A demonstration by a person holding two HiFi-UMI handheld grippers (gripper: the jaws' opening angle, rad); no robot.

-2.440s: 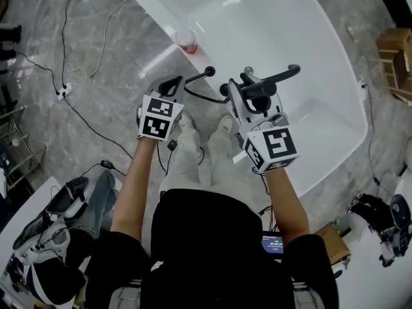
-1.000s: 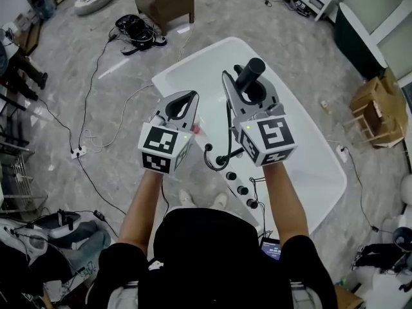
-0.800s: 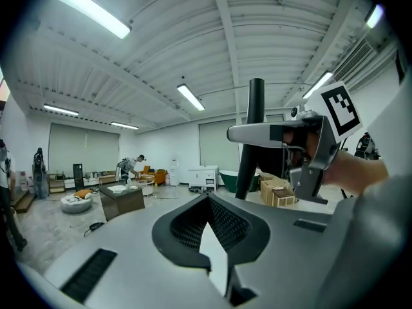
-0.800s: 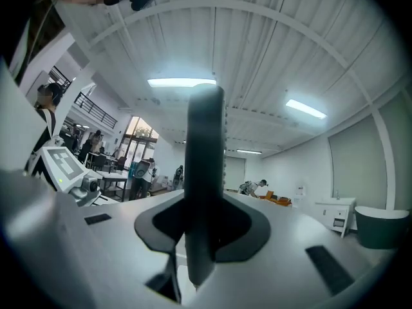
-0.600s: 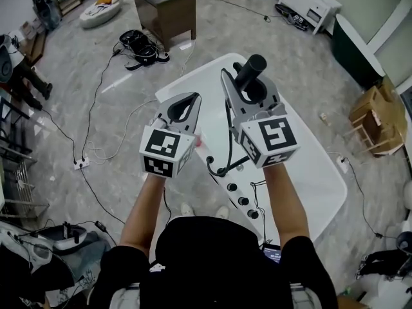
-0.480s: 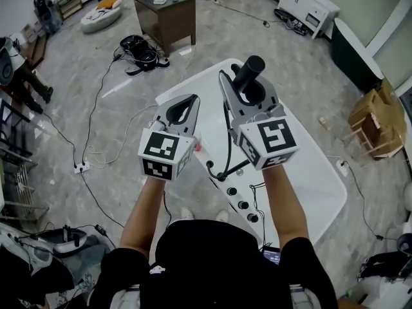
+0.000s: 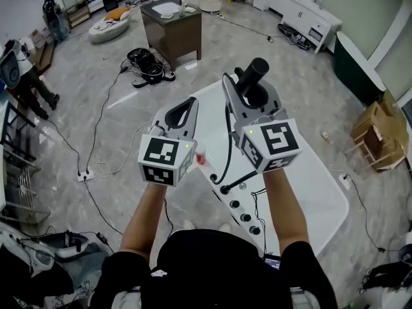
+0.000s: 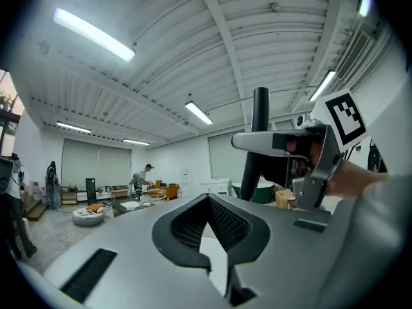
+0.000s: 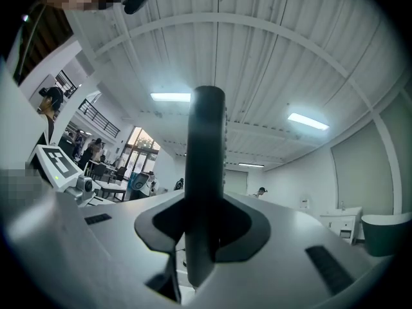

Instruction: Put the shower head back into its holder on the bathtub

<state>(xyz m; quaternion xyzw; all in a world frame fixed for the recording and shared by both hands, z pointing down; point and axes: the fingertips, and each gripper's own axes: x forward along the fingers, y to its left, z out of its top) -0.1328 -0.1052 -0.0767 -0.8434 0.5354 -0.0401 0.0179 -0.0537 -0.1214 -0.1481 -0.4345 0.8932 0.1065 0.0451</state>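
My right gripper (image 7: 248, 85) is shut on the black shower head (image 7: 253, 74), which stands upright between its jaws, high above the white bathtub (image 7: 312, 172). The black hose (image 7: 227, 148) hangs from it down to the tub's rim by the black knobs (image 7: 245, 217). In the right gripper view the shower head (image 9: 206, 166) fills the gap between the jaws of the right gripper (image 9: 205, 221). My left gripper (image 7: 186, 103) is held beside it, shut and with nothing in it. The left gripper view has the left gripper (image 8: 209, 203) closed, with the shower head (image 8: 259, 131) to its right.
A small red-and-clear bottle (image 7: 201, 156) stands on the tub's rim. A brown cabinet (image 7: 171, 22), a heap of black cables (image 7: 150, 65) and a power strip (image 7: 84, 174) lie on the grey floor beyond. Wooden furniture (image 7: 378, 134) stands at the right.
Both grippers have risen together with the shower head still in the right one, and the hose trails after it. The tub now sits lower in the head view.
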